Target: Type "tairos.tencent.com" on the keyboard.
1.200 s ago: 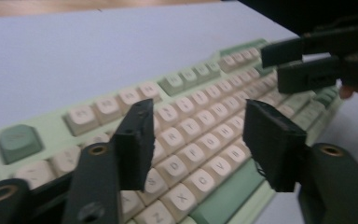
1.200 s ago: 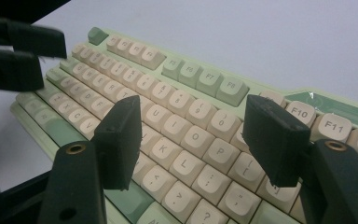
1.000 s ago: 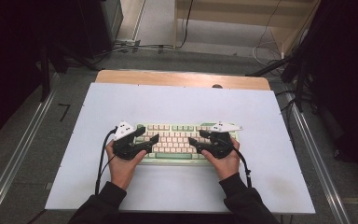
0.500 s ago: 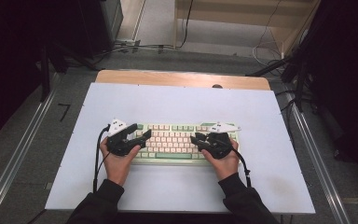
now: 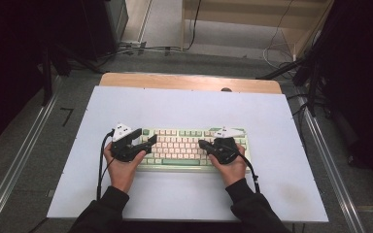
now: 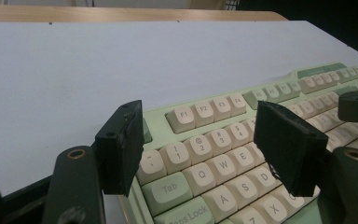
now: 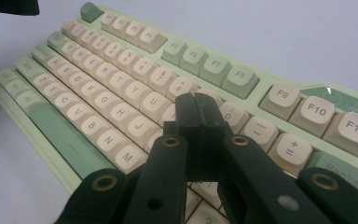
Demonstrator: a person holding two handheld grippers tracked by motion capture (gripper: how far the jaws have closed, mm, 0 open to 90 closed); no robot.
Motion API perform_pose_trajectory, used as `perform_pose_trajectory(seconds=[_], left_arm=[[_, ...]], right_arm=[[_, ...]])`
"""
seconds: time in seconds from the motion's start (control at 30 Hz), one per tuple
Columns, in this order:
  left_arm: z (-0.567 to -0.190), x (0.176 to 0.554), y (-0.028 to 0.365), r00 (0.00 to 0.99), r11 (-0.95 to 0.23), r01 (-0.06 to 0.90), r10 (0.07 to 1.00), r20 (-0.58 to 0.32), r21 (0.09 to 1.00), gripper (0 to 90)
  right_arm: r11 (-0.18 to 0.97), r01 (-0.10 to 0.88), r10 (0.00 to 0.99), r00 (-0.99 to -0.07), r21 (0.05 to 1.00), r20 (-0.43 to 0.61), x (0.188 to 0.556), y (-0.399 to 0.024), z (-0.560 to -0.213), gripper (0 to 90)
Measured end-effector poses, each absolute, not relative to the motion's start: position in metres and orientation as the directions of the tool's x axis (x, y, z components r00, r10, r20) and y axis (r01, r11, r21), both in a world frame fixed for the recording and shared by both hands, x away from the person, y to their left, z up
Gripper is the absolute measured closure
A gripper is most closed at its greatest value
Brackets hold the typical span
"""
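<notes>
A: Right gripper [image 7: 196, 108] pressed fully together, just closed, nothing between the pads, above the keyboard [image 7: 135, 88] near the O and P keys; keys under the tips hidden.

B: Left gripper [image 6: 205, 140] spread wide, gripping nothing, over the Tab and number keys. Keyboard's far right end cut off beyond it.

Keyboard [image 7: 135, 88]: we lose its right end past the picture's edge, and the closed right tongs [image 7: 198, 112] hide several keys. Keyboard legends in the high view: too small for us to read.
</notes>
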State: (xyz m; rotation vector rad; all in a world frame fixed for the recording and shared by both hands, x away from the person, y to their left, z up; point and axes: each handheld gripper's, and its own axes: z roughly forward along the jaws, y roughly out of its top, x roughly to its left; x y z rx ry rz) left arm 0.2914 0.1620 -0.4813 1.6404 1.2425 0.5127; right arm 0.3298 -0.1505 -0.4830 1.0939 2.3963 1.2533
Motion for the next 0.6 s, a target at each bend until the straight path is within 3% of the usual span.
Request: perform_pose_trajectory(seconds=[0.6], left_arm=[[-0.4808, 0.2903, 0.1591, 0.401, -0.002, 0.487, 0.889, -0.221, 0.873, 33.6]], right_arm=[[0.389, 0.517, 0.714, -0.692, 0.763, 0.104, 0.3365, -0.1434, -0.4889, 88.0]])
